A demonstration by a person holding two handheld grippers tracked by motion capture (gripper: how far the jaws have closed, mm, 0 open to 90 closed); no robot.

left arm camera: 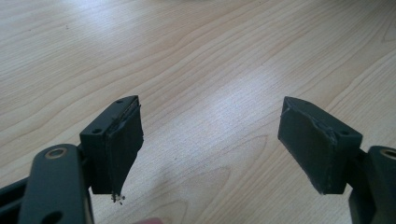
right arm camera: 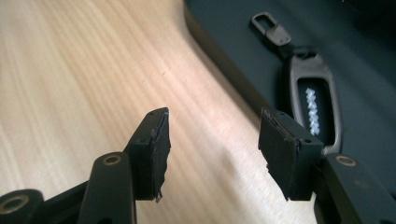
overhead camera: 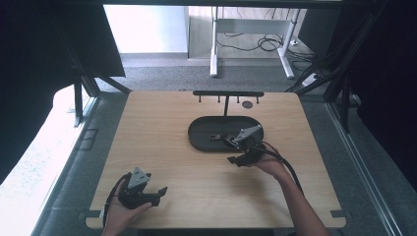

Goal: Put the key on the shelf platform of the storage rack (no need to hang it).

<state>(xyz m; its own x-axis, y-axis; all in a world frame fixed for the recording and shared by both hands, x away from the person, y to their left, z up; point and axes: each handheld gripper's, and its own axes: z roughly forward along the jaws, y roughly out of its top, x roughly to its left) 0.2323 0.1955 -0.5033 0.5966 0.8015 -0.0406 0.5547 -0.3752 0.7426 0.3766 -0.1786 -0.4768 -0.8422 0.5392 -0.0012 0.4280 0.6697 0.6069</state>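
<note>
Pale wood-grain table (overhead camera: 162, 147) carries everything, its near edge at the bottom of the high view. Nearest, at the front left, the left hand-held gripper (overhead camera: 156, 193) rests low over bare wood with its jaws spread wide and nothing between them. Further in, right of the middle, the right hand-held gripper (overhead camera: 235, 160) sits at the near rim of a black oval tray (overhead camera: 201, 129); its jaws stand partly apart and hold nothing, over wood just beside the rim. Inside the tray lies a dark key fob (right arm camera: 314, 109) with a small metal clasp (right arm camera: 272, 30), flat on the tray floor. Behind the tray stands a black hook rack (overhead camera: 227, 93) with 4 pegs. Beyond the table's far edge are grey carpet, white desk legs (overhead camera: 214, 59) and loose cables (overhead camera: 263, 43)
</note>
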